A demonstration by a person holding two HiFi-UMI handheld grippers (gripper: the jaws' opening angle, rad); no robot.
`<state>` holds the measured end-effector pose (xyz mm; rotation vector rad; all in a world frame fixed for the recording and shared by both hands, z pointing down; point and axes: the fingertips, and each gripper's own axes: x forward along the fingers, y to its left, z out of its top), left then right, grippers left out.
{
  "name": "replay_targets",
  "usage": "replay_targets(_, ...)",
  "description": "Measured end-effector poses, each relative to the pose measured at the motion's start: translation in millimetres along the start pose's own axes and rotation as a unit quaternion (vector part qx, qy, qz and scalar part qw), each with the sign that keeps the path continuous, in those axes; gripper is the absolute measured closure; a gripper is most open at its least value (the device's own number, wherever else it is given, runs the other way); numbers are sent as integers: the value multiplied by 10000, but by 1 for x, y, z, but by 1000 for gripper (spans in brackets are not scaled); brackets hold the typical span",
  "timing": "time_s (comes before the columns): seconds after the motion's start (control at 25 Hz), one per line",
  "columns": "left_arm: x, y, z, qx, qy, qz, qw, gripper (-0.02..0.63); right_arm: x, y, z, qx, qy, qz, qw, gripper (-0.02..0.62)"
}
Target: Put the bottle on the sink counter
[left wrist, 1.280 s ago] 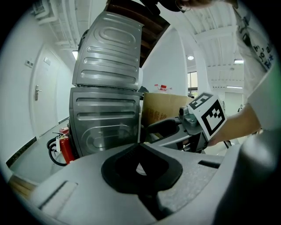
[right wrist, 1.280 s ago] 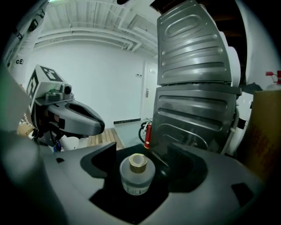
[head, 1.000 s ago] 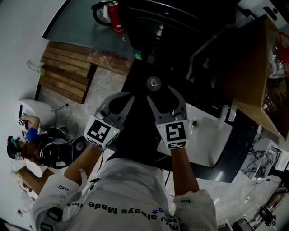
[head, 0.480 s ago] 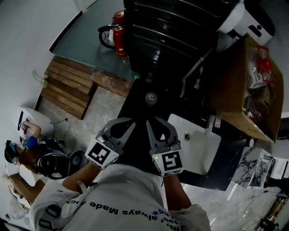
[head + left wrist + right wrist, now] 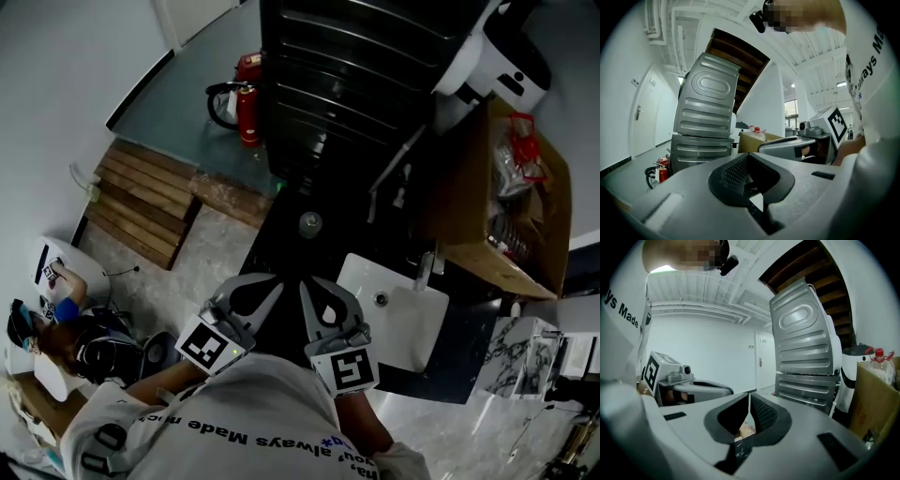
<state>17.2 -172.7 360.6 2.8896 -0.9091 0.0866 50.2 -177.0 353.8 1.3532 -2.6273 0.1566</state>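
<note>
In the head view the bottle shows from above as a small round grey top, standing on the black counter left of the white sink. Both grippers are held close to my chest, well short of the bottle. My left gripper is shut and holds nothing; its own view shows its pads together. My right gripper lies beside it, its jaws closing to a thin slit with nothing between its pads.
A tap stands at the sink's far edge. A cardboard box of goods sits to the right. Stacked grey machines rise behind the counter. Fire extinguishers, a wooden pallet and a seated person are at the left.
The right gripper's jaws went from wide apart to together. Both grippers drew back toward my body, and the bottle now sits farther from them.
</note>
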Motion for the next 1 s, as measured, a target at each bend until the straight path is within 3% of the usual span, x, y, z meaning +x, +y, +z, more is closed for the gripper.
replay_targets(0.48, -9, -8, 5, -127, -28, -24, 9999, 603, -12, 12, 7, -62, 19, -32, 10000, 586)
replay_targets(0.68, -16, -7, -8, 117, 373, -130, 9991, 603, -10, 16, 4, -2, -71, -86, 9999, 588)
replay_targets(1.0, -18, -5, -9, 0, 342, -118, 9993, 603, -9, 19, 2, -41, 89, -74, 9999, 588)
